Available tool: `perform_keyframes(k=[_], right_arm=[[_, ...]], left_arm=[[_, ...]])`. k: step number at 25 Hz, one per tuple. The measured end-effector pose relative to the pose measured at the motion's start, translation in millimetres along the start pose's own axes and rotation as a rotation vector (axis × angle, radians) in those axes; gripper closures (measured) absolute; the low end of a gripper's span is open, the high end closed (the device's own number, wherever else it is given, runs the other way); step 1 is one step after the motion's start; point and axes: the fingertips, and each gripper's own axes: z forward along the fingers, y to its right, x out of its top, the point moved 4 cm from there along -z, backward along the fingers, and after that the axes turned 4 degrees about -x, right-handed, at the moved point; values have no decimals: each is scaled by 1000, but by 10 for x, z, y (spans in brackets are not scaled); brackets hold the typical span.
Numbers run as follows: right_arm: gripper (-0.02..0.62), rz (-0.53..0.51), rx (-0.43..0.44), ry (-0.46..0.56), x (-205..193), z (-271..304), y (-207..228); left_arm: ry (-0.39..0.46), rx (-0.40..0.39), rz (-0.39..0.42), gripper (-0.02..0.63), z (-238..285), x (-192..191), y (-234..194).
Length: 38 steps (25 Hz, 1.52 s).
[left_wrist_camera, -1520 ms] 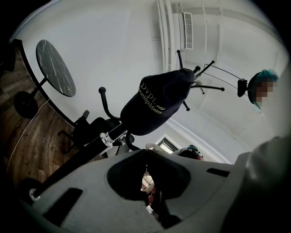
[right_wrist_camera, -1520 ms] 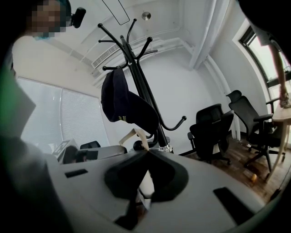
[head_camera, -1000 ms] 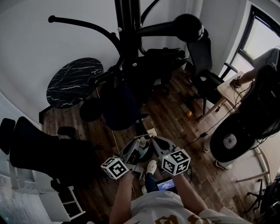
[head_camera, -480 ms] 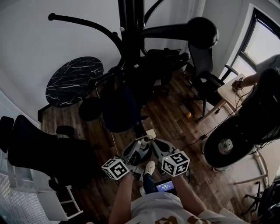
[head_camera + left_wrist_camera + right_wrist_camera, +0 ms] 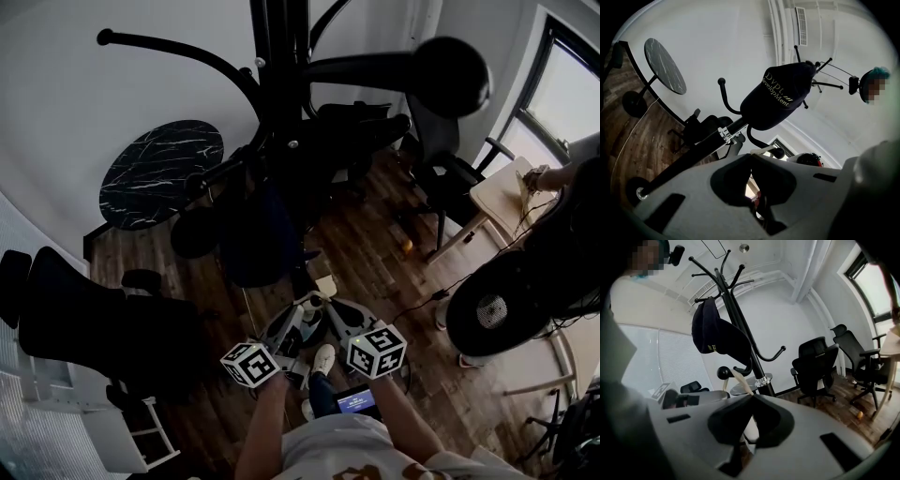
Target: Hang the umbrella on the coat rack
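The black coat rack (image 5: pixel 279 84) stands straight ahead, its pole (image 5: pixel 749 352) and ball-tipped hooks (image 5: pixel 777 153) filling the gripper views. A dark navy cap (image 5: pixel 780 96) hangs on an upper hook (image 5: pixel 704 301). Both grippers are held low and close to the person's body, tips almost meeting. The left gripper (image 5: pixel 302 317) and the right gripper (image 5: pixel 328 314) have their jaws shut. A cream strip (image 5: pixel 736 377) rises from the jaw tips toward a lower hook; it also shows as the cream strip (image 5: pixel 761 151) in the left gripper view. I cannot tell whether it is pinched. No umbrella canopy is clearly made out.
A round black marble table (image 5: pixel 159 173) stands left of the rack. Black office chairs (image 5: pixel 441 159) sit behind and to the right, another chair (image 5: pixel 84 323) at the left. A person at a small desk (image 5: pixel 502 197) is at the right edge. The floor (image 5: pixel 375 253) is dark wood.
Both grippers have stayed almost still near the body. The head view has drifted slightly, and the person at the right has slid further out of frame.
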Motion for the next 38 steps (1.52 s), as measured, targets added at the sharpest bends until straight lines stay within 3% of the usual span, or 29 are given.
perform_keyframes(k=[14,28,34,38], right_arm=[[583,-11,-5,1,14,107,31],[583,-45,11,-10,57,271,-13],[583,-51,23,-20,52,378,-31],[581,-55,21,-24,58,419,-22]], left_arm=[[-44,30,33,586,39,-30,-107],[-157,100,139,586,113,-62,-293],[-277,167,311,586,211,-90,-346],[-290,173,323,586,232,-96,-365]])
